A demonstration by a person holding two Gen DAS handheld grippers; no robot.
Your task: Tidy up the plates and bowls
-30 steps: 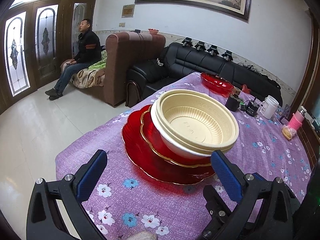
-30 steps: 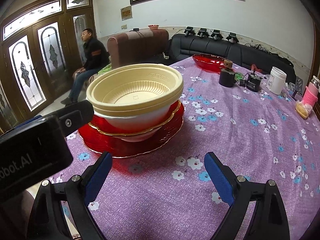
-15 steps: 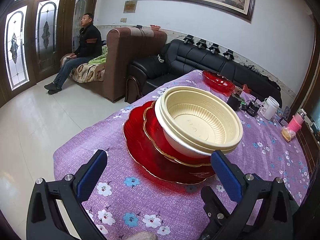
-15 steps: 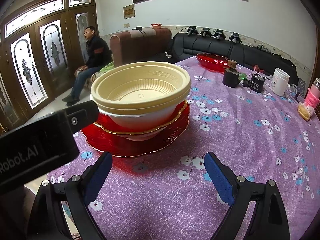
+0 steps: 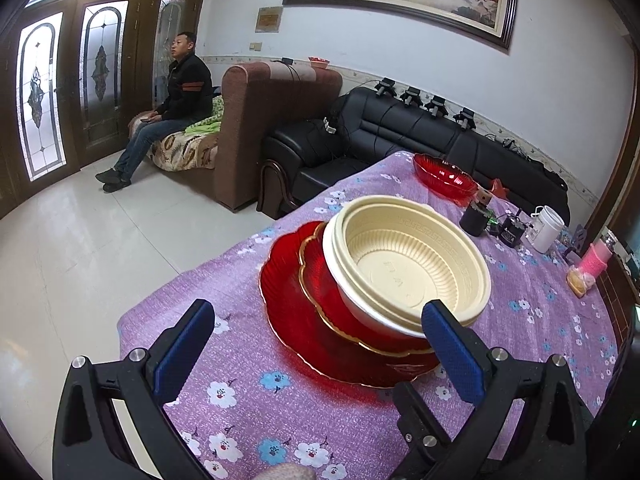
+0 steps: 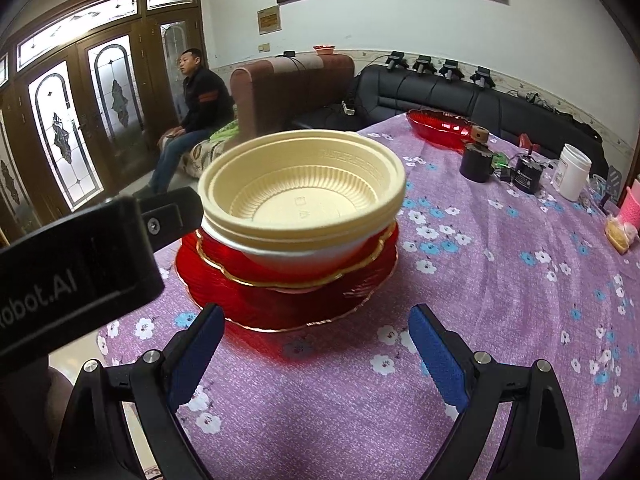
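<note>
A stack stands on the purple flowered tablecloth (image 5: 320, 420): a large red plate (image 5: 292, 320) at the bottom, a smaller gold-rimmed red plate (image 5: 320, 288) on it, and nested cream bowls (image 5: 408, 264) on top. The same stack shows in the right wrist view, with the cream bowls (image 6: 304, 192) over the red plates (image 6: 288, 300). My left gripper (image 5: 316, 336) is open and empty, just short of the stack. My right gripper (image 6: 316, 340) is open and empty, in front of the stack. The left gripper's body (image 6: 80, 256) is at the left of the right wrist view.
A red glass bowl (image 5: 444, 176) sits at the table's far end. Beside it are a black cup (image 5: 474, 220), a small black device (image 5: 510, 232), a white jar (image 5: 546, 228) and a pink bottle (image 5: 596, 260). Sofas and a seated man (image 5: 176, 104) are beyond the table.
Both grippers have risen and drawn slightly nearer the stack, staying open. The stack has not moved.
</note>
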